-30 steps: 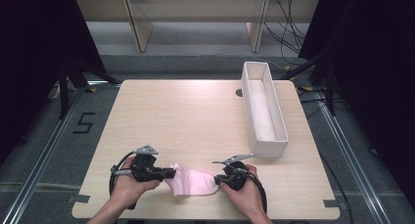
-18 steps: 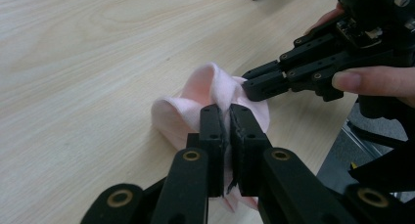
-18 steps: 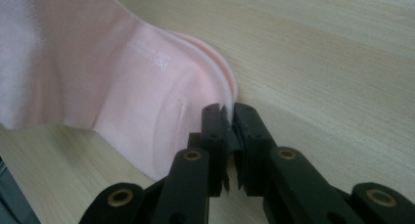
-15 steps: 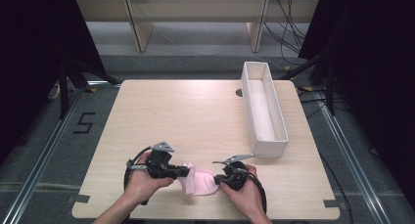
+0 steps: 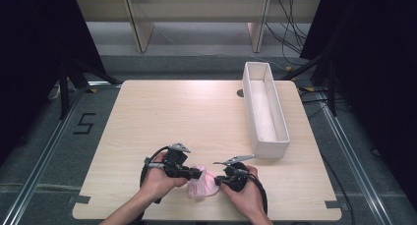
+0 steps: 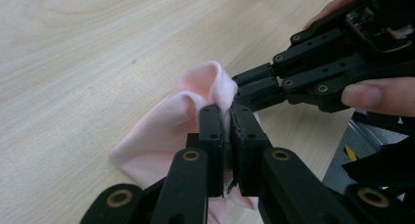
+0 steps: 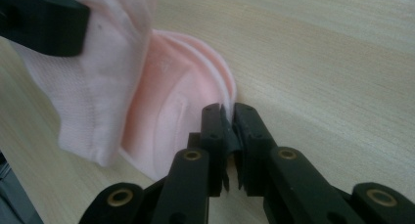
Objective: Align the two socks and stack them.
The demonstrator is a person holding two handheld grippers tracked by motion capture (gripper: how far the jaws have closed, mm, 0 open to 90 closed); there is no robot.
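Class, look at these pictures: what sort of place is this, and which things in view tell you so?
Probably a lab or recording studio, not a home. A bare wooden table stands on a grey floor between black curtains, loose cables trail behind it, and a "5" is marked on the floor.

Both forearms come in from the near edge. The left gripper point(image 5: 196, 174) and right gripper point(image 5: 220, 179) point inward at each other, tips close together, each with jaws pressed nearly together, each held in a hand.
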